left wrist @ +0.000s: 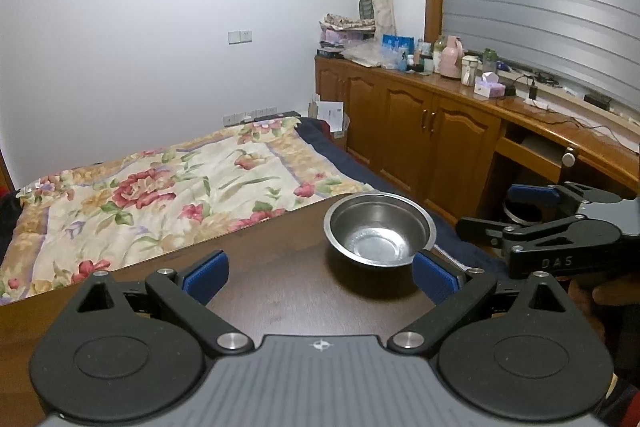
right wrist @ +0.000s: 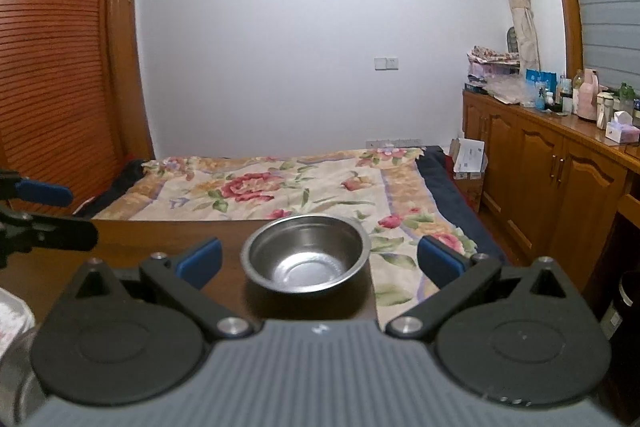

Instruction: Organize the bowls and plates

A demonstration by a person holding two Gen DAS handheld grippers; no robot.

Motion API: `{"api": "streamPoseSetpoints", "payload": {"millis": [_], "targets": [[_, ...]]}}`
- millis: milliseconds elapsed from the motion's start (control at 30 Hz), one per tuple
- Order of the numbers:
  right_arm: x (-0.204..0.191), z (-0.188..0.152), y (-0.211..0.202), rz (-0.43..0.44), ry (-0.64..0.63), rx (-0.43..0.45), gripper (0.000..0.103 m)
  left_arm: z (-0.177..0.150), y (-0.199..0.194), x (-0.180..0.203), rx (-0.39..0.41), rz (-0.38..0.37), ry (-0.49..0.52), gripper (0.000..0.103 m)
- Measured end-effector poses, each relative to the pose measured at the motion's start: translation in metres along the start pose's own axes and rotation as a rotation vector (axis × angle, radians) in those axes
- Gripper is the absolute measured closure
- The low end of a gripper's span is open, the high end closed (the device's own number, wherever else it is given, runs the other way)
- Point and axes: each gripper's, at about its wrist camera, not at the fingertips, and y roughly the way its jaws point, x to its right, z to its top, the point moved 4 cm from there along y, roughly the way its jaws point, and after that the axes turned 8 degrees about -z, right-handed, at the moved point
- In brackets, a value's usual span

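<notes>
A single stainless-steel bowl (left wrist: 380, 229) stands upright and empty near the far right corner of a dark wooden table (left wrist: 280, 291). My left gripper (left wrist: 320, 277) is open; the bowl lies just ahead of its right pad (left wrist: 434, 275), apart from it. In the right wrist view the bowl (right wrist: 306, 253) sits ahead, centred between the wide-open blue pads of my right gripper (right wrist: 320, 263), which do not touch it. The right gripper (left wrist: 486, 209) also shows at the table's right side, and the left gripper (right wrist: 76, 213) at the left edge.
Beyond the table's far edge (right wrist: 180, 223) lies a bed with a floral cover (right wrist: 280, 187). Wooden cabinets (left wrist: 420, 131) with bottles and boxes on top line the right wall. A white object (right wrist: 12, 315) shows blurred at the lower left.
</notes>
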Motion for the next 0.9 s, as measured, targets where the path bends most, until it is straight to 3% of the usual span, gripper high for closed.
{"api": "streamPoseSetpoints", "payload": {"millis": [667, 733, 900], "targets": [[0.013, -0.009, 0.06, 0.027, 0.054, -0.112, 0.003, 0.011, 0.094, -0.018, -0.12, -0.04, -0.004, 0.003], [0.013, -0.009, 0.065, 0.028, 0.063, -0.121, 0.011, 0.012, 0.104, -0.021, -0.136, -0.05, -0.012, 0.006], [0.016, -0.012, 0.076, 0.038, 0.103, -0.151, 0.014, 0.015, 0.131, -0.027, -0.179, -0.073, -0.025, 0.017]]}}
